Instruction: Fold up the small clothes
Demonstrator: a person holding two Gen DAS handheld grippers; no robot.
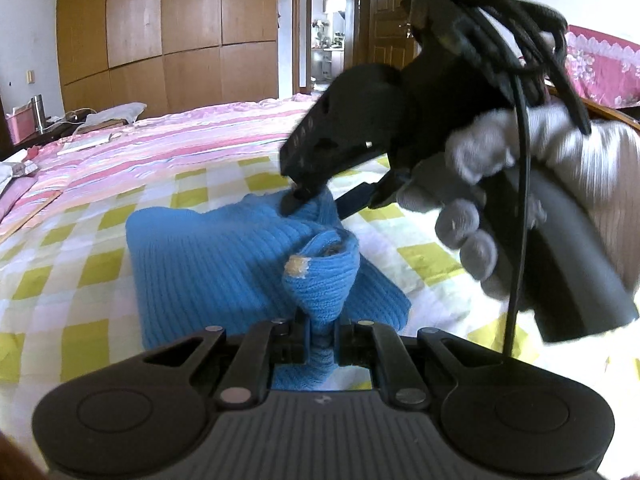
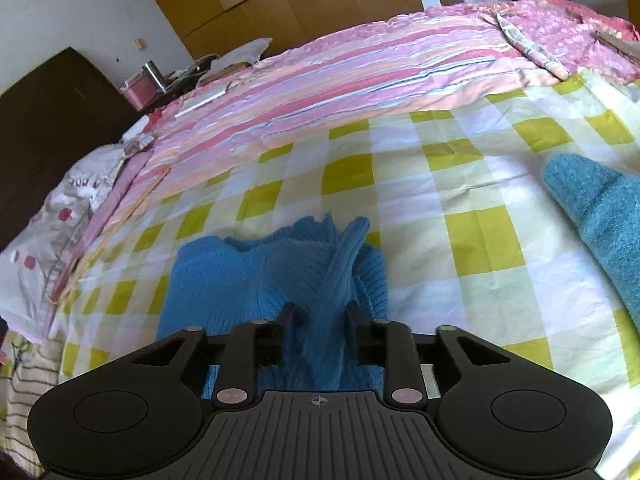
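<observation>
A blue ribbed knit garment (image 1: 208, 256) lies folded on the yellow-checked sheet (image 1: 60, 280). My left gripper (image 1: 322, 332) is shut on a bunched fold of it at the near edge, which stands up as a twisted peak. In the left wrist view my right gripper (image 1: 294, 200), held by a grey-gloved hand (image 1: 472, 208), has its tips down on the garment's far corner. In the right wrist view my right gripper (image 2: 320, 312) has its jaws parted, with a ridge of the blue knit garment (image 2: 248, 280) between them and not pinched.
A teal fuzzy knit piece (image 2: 600, 216) lies on the checked sheet (image 2: 460, 200) to the right. A pink striped quilt (image 2: 320, 80) covers the far half of the bed. A bedside stand with a metal flask (image 1: 38, 110) and a wooden wardrobe (image 1: 160, 20) lie beyond.
</observation>
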